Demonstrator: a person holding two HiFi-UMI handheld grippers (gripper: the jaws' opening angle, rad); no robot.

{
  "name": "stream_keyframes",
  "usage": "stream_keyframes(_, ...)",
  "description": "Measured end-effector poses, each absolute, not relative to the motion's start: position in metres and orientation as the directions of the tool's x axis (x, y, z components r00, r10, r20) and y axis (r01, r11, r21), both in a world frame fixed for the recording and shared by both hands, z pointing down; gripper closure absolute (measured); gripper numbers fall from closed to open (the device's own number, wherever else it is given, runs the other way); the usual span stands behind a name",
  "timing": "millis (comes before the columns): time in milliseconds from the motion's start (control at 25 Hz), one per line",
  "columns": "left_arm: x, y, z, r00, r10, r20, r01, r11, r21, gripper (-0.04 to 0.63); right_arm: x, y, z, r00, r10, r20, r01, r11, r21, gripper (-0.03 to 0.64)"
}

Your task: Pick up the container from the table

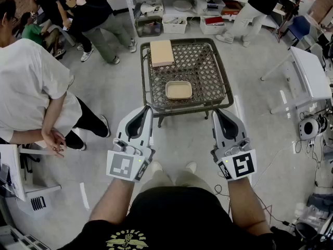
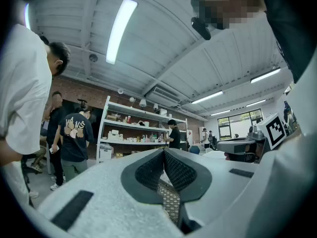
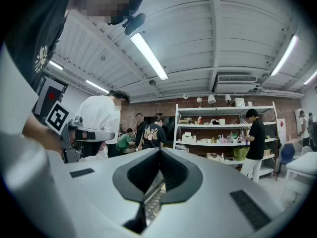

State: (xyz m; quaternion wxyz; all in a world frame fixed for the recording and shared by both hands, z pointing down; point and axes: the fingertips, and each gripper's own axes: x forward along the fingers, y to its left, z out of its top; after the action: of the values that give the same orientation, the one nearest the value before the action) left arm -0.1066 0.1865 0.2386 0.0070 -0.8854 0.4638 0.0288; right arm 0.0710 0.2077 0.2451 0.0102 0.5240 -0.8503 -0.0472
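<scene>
The container (image 1: pixel 178 89), a shallow beige rectangular tray, lies near the front edge of a low dark lattice table (image 1: pixel 208 61). Both grippers are held level short of the table's front edge, and neither touches anything. My left gripper (image 1: pixel 148 109) is at the front left of the container and my right gripper (image 1: pixel 216 112) at its front right. In the left gripper view the jaw tips (image 2: pixel 163 151) meet, with nothing between them. The right gripper view shows its tips (image 3: pixel 159 151) meeting too. A strip of the lattice (image 2: pixel 171 202) shows below the left gripper's jaws.
A flat tan box (image 1: pixel 161 52) lies on the table's far left corner. A person in a white shirt (image 1: pixel 31 87) stands close at the left. Other people and a white shelf unit (image 1: pixel 182 4) are behind the table. A white table (image 1: pixel 312 77) and floor cables (image 1: pixel 291 150) are at the right.
</scene>
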Motion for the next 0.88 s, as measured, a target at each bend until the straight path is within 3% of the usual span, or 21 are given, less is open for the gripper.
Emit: stream_keyframes(880, -0.063, 0.170, 0.233, 0.510, -0.857, -0.076, -0.859, -0.512, 0.005, 0.586, 0.133, 0.189, 0.240, -0.496, -0.866, -0.070, -0.868, 0.493, 0.056, 0.606)
